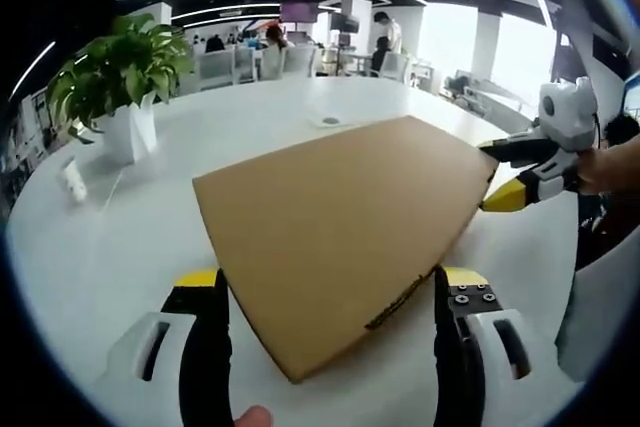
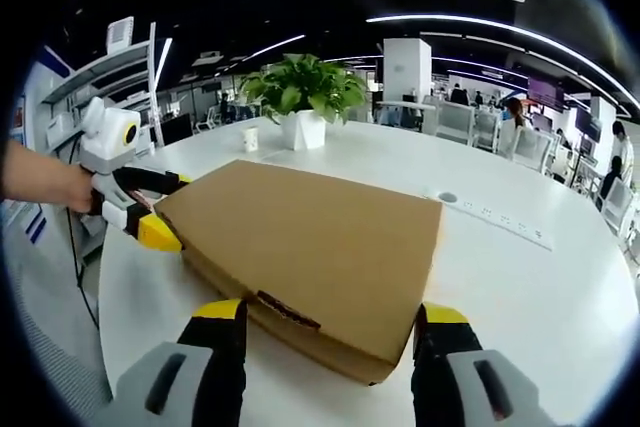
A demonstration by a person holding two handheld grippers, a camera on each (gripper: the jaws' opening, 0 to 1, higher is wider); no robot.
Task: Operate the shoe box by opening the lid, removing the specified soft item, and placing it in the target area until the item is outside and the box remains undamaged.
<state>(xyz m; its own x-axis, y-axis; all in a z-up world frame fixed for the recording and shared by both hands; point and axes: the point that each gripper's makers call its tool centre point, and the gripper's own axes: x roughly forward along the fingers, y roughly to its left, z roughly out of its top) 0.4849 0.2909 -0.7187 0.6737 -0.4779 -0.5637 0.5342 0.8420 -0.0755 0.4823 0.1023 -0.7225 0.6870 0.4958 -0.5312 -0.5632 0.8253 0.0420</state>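
Two tongs meet one closed cardboard shoe box [image 1: 340, 237] lying on the white surface [image 1: 120, 247]: left tongs [image 1: 335, 347] spread wide at its near corner, right tongs [image 2: 325, 357] likewise apart at its opposite corner.

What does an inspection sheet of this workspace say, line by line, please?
Surface: white table, bare around the box.
Job's things: shoe box lid closed, lying flat; soft item not visible.
Clutter: potted plant, small cup beside it.
Grippers: left tongs at one box corner, open; right tongs at another corner, open.
Cables: power strip set in the table.
Surroundings: open office, chairs, people far behind.
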